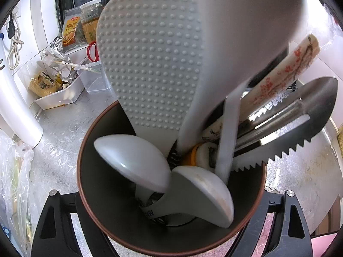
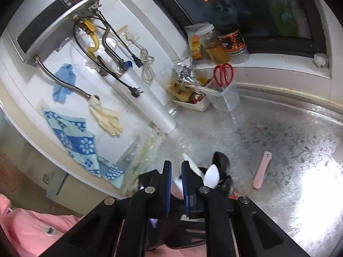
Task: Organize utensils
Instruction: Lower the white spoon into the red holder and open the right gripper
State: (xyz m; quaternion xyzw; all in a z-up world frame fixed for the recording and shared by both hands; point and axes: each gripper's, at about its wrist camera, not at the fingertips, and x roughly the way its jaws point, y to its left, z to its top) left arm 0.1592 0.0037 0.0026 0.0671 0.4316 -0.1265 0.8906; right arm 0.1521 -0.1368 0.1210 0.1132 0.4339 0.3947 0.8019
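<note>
A dark round utensil holder (image 1: 82,150) with a brown rim fills the left wrist view, and my left gripper (image 1: 171,194) is shut on its sides. Standing in it are a dotted grey rice paddle (image 1: 150,64), a big pale spoon (image 1: 246,32), two white soup spoons (image 1: 133,160), a blossom-painted ceramic spoon (image 1: 285,70) and a serrated metal server (image 1: 300,124). My right gripper (image 2: 176,165) hovers above the holder (image 2: 225,181), its blue pads a narrow gap apart with nothing between them. A pink utensil (image 2: 262,170) lies on the patterned counter to the right.
At the back stand a clear box with red scissors (image 2: 224,75), a white tray of packets (image 2: 193,100) and jars (image 2: 214,42) on the sill. A white roll (image 2: 150,105) and plastic bags lie left. A water heater (image 2: 53,15) hangs on the wall. A pink sleeve (image 2: 32,224) shows.
</note>
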